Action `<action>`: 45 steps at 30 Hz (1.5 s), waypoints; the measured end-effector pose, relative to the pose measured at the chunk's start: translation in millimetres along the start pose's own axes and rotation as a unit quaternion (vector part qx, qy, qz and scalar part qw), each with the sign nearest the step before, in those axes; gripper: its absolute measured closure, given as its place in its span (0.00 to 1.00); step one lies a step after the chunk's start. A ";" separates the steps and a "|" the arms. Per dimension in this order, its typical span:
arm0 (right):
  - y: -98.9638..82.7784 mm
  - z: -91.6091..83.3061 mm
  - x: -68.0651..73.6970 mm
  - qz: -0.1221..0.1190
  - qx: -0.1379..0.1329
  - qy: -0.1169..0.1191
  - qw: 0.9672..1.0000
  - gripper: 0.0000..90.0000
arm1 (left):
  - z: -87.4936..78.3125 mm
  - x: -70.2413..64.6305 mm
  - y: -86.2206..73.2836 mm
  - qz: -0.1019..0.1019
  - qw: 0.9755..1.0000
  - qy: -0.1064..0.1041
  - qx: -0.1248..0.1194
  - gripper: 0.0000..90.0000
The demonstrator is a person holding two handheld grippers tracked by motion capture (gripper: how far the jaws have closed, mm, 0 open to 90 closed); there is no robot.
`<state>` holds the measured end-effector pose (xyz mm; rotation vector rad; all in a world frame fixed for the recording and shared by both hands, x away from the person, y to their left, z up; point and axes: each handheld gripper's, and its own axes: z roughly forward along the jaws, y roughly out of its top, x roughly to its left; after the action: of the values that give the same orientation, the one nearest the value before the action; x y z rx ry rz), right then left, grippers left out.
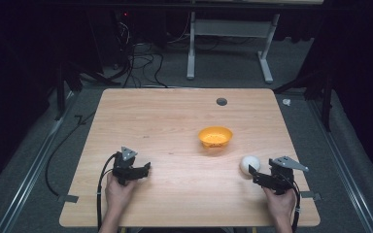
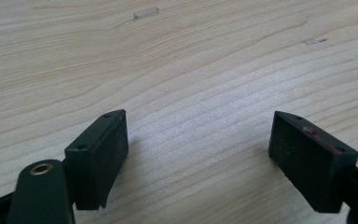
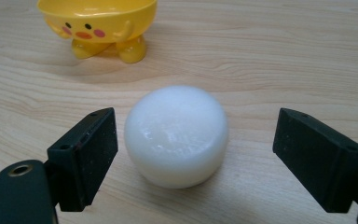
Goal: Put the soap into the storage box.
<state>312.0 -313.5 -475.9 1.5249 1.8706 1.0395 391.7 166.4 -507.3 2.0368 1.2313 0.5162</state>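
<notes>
The wooden table [image 1: 175, 194] carries a yellow bowl [image 1: 215, 137] near its middle and a white ball [image 1: 249, 164] toward the person's right. The right gripper [image 1: 255, 173] sits just behind the ball with its jaws spread wide, one to each side and neither pad touching it. The left gripper [image 1: 148, 168] rests apart on bare wood, jaws also wide with nothing between them.

Judgement on the step in hand: a grasp of the ball seems to be in preparation. It would go best with the gripper eased forward until the pads flank the ball's widest part, then closed gently, since a round body may roll or squirt out.

The ball [image 3: 176, 135] appears smooth, slightly glossy, somewhat flattened on top. The bowl [image 3: 98, 23] bears a duck face and stubby feet.
</notes>
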 end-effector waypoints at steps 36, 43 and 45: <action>1.3 36.5 17.3 -0.042 0.080 -0.016 0.996 0.19 | 0.0 0.0 0.0 0.000 1.000 0.000 0.000 0.23; 1.5 39.1 18.0 -0.048 0.078 -0.022 0.996 0.25 | 0.0 0.0 0.0 0.000 1.000 0.000 0.000 0.23; 1.8 39.3 18.0 -0.050 0.079 -0.021 0.995 0.26 | 0.0 0.0 0.0 0.000 1.000 0.000 0.000 0.23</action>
<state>339.4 -286.5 -495.8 1.5109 2.0179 0.8252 391.7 166.4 -507.3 2.0361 1.2319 0.5159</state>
